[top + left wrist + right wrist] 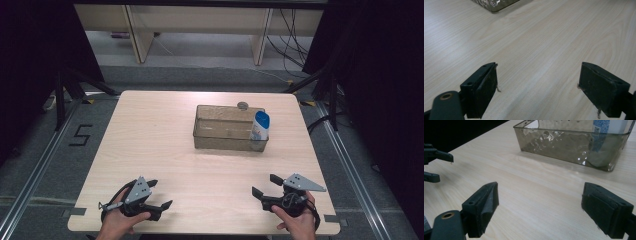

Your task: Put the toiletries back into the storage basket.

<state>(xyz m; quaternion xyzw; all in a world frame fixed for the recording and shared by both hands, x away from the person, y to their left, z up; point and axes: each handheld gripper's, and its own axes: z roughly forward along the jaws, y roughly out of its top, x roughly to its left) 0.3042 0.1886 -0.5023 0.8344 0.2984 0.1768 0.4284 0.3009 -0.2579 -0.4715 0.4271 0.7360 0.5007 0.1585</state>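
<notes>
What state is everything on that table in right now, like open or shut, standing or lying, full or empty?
Left gripper: open, nothing between its jaws, low over the table's near edge.
Right gripper: open, nothing between its jaws, facing the bin.
Clear plastic bin: upright, lidless, with the bottle in its right end.
White bottle with blue cap: standing upright in the bin, cap on.
Small round grey thing: lying on the table behind the bin; too small to identify.

Both hands low at the near edge, grippers idle.
The left gripper (159,194) and the right gripper (264,184) each sit in a hand, well apart, jaws spread wide and holding nothing.
</notes>
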